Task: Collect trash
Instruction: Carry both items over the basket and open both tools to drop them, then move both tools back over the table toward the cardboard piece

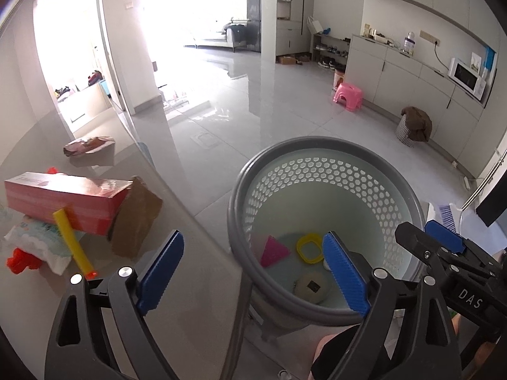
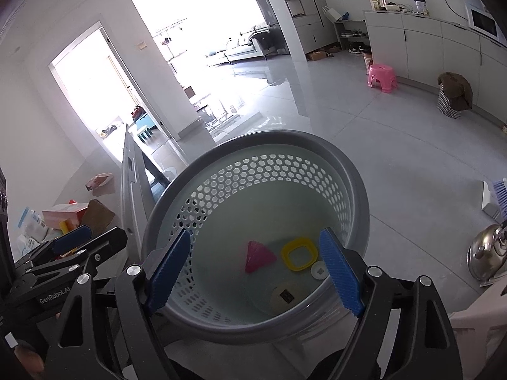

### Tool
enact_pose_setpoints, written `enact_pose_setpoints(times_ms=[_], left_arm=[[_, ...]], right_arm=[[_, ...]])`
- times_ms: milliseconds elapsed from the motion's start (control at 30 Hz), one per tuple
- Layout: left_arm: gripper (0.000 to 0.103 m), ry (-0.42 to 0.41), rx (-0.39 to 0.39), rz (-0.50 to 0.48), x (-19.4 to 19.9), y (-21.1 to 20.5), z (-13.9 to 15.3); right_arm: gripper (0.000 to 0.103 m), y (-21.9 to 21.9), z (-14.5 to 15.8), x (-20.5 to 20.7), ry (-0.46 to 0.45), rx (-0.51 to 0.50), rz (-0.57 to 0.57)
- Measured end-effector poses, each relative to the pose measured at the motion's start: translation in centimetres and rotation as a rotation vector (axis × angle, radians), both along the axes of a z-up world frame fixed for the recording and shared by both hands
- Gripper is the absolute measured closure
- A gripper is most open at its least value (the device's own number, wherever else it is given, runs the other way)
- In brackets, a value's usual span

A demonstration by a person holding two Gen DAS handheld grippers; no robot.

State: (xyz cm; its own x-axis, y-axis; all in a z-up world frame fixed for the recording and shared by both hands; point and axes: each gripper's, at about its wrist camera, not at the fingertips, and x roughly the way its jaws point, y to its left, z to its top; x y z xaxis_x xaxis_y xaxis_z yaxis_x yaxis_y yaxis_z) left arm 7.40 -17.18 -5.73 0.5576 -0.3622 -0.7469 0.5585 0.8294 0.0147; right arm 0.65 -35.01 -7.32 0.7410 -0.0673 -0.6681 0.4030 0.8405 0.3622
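Note:
A grey-rimmed basket [image 1: 317, 141] with mint perforated walls stands beside the glass table [image 1: 190, 300]. In it lie a pink triangle [image 1: 274, 251], a yellow square ring [image 1: 309, 248] and a beige disc [image 1: 312, 286]. My left gripper [image 1: 250, 247] is open and empty, straddling the basket's near rim. My right gripper [image 2: 256, 240] hangs open and empty over the basket [image 2: 285, 136], above the pink triangle [image 2: 258, 256] and yellow ring [image 2: 299, 253]. On the table lie a pink box [image 1: 63, 199], brown cardboard [image 1: 136, 218], a yellow tube [image 1: 73, 243], a white wipes pack [image 1: 38, 240] and a crumpled wrapper [image 1: 88, 145].
A red toy [image 1: 22, 261] lies at the table's left edge. On the tiled floor stand a pink stool [image 1: 347, 93] and a hamper draped with brown cloth [image 1: 413, 125]. A steel kettle [image 2: 488, 253] sits at the right. Cabinets with a microwave [image 1: 465, 77] line the far wall.

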Motion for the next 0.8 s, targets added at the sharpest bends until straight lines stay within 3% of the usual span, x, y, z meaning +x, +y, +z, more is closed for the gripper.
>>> enact_pose_setpoints(times_ms=[367, 800], left_arm=[[0.012, -0.037, -0.035, 0.081, -1.5, 5.6, 1.8], [0.011, -0.096, -0.014, 0.298, -1.4, 17.1, 2.6]], right_arm=[[0.023, 3.8, 1.9, 0.0, -0.030, -0.022, 0.067], [0.023, 12.5, 2.9, 3.4, -0.041, -0.077, 0.233]])
